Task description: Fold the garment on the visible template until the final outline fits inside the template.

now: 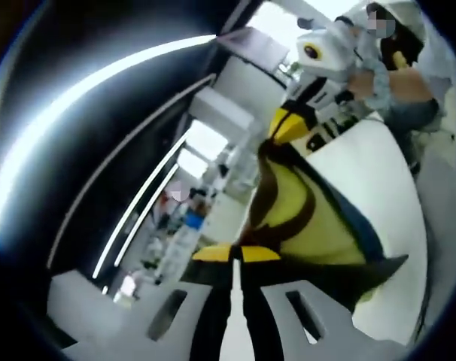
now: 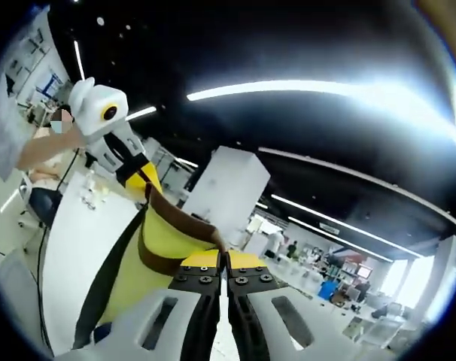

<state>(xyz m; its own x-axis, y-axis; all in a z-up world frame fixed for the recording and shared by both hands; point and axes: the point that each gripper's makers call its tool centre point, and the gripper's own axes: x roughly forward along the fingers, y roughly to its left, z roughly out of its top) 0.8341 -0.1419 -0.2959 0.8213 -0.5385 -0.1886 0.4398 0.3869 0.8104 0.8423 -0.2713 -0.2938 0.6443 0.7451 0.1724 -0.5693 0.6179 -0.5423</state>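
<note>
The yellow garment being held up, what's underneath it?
Under the lifted yellow garment lies a white table, bare where it shows. The cloth hides the table directly beneath it, so no template can be made out. Both grippers pinch its edge.

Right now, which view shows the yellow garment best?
The left gripper view: the garment stretches wide there, yellow with brown trim, from the left gripper to the right gripper. The right gripper view shows a narrower strip of it.
</note>
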